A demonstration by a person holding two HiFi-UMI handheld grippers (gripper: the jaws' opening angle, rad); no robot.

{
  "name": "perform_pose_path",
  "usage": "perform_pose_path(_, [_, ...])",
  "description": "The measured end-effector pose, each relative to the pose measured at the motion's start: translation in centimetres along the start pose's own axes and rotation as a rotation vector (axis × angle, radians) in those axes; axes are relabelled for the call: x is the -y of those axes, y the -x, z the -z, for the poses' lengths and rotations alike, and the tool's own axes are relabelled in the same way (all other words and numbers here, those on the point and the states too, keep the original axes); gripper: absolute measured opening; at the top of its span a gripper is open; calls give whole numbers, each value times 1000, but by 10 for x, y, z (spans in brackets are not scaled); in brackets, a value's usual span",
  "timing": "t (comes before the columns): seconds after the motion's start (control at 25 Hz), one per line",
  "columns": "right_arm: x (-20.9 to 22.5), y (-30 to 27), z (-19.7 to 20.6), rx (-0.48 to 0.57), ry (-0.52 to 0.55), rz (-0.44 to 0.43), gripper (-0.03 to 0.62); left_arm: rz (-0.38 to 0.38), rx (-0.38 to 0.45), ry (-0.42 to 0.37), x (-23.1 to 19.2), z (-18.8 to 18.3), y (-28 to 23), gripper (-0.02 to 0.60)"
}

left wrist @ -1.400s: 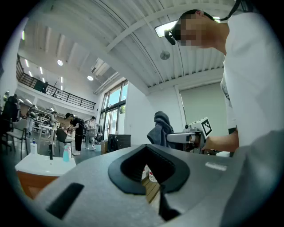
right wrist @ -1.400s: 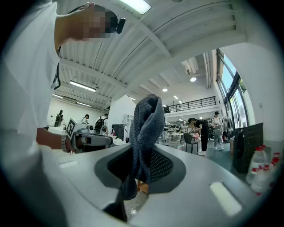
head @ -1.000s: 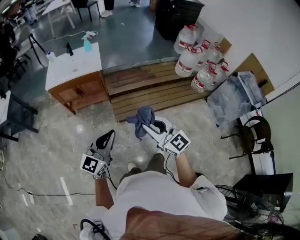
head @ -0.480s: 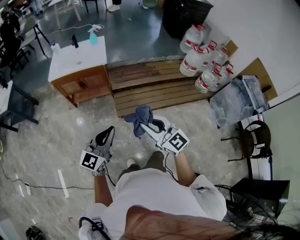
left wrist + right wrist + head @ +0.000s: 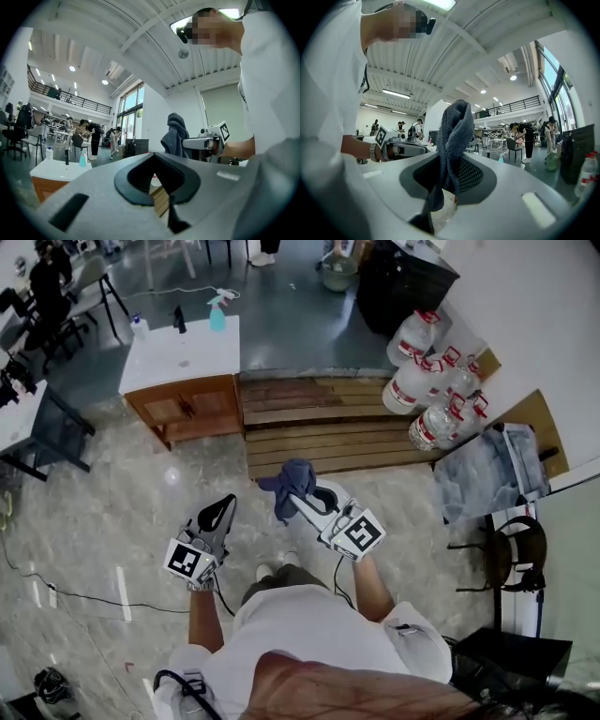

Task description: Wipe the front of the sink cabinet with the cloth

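Right claw: my right claw (image 5: 300, 493) is pinched on the cloth (image 5: 289, 479). The cloth bunches above the jaws and a tail hangs below them.
Left claw: my left claw (image 5: 223, 507) is pressed together with nothing in it, held low at my left side.
Cloth: it is up in the air in front of my chest, touching nothing but the jaws.
Cabinet: the cabinet (image 5: 190, 409) stands on the floor, ahead and to the left of the cloth and well apart from it. Its wooden front faces me.
Long axis: the front runs left to right across my path, so I judge the wipe should travel sideways along it.
Nearer arm: the left claw is nearer the cabinet, but the cloth is in the right, which must reach across.
Top: a spray bottle (image 5: 217, 313) stands at the far right corner of the white top.
Beside: a plank platform (image 5: 319, 427) lies just beside the cabinet's right end, with water jugs (image 5: 412, 338) past it.
Head view only: it shows the whole gap of floor to cross.
Right gripper view only: the cloth (image 5: 454, 136) runs down between the jaws, pressed against the mesh pad (image 5: 468, 174).
Left gripper view only: it shows the cabinet (image 5: 44, 185) low at the left, and nothing between these jaws.
Stage: I judge wiping has not begun.
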State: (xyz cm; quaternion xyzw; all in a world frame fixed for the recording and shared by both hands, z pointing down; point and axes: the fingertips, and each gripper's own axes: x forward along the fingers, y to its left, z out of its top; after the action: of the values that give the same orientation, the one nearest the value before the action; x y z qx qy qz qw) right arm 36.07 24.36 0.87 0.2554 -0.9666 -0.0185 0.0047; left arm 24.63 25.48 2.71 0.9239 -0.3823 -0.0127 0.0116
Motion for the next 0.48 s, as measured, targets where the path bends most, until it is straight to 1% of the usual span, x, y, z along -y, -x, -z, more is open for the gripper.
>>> perform_pose_path(0.08, [11,1,0,13,-7,-13,92,-27,5,9,-5,-1,-9,0])
perform_pose_path(0.2, [32,1,0,43,-10,-40,92,-79,7,-8,-13,-3,-24,0])
perform_pose_path(0.32, [42,-5,3,61,-18,-79,92,-134,-8,-14,-20,1,-22,0])
perform_pose_path(0.48, [42,-29,10,66,-30,-141,92,-207,-10,-25,-44,2,-13,0])
